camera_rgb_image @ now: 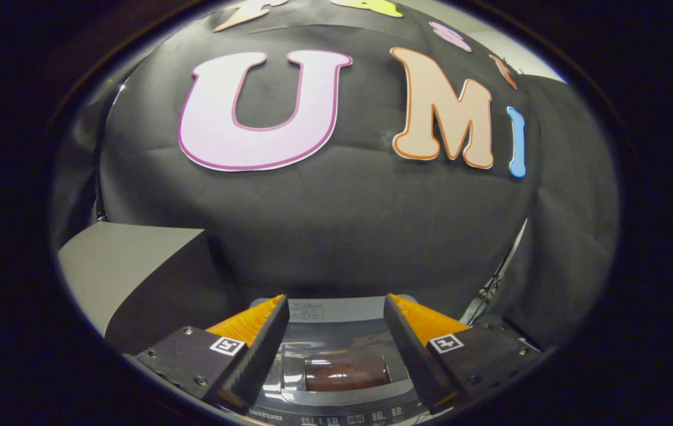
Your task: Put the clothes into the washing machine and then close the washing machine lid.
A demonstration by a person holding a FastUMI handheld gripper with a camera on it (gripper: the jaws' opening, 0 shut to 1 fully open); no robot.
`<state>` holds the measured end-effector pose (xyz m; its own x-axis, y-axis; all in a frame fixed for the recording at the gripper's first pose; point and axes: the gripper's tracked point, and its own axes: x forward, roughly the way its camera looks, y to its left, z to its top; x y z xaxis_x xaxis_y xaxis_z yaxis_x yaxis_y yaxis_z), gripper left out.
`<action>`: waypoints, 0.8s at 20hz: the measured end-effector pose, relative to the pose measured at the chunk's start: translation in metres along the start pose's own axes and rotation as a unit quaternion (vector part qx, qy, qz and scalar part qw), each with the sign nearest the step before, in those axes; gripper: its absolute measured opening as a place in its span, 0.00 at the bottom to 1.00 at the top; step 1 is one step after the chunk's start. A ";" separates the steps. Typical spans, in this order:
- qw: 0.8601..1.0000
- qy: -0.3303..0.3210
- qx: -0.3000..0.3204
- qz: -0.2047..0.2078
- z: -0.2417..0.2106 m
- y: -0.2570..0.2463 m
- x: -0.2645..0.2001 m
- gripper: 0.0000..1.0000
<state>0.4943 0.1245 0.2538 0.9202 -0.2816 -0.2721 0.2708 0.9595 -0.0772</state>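
The gripper (336, 331) is held wide open, and nothing is gripped between its two orange-backed fingers (254, 343). Below and between them the washing machine (342, 408) is seen from above, its lid (336, 331) lying shut, with a dark reddish window (345, 373) set in it. A grey box (129, 266) is seen beyond the left finger.
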 end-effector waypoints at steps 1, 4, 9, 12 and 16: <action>1.000 -0.001 0.001 -0.001 0.000 0.000 0.000 0.98; 1.000 -0.004 0.004 0.000 0.000 0.001 0.000 0.98; 1.000 -0.016 0.008 0.003 0.002 0.001 -0.001 0.98; 0.999 -0.040 0.010 0.008 0.006 0.001 -0.003 0.98; 0.994 -0.104 0.006 0.016 0.020 -0.001 -0.014 0.98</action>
<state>0.4864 0.1271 0.2767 0.9665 -0.2472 -0.0690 0.2434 0.9681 -0.0599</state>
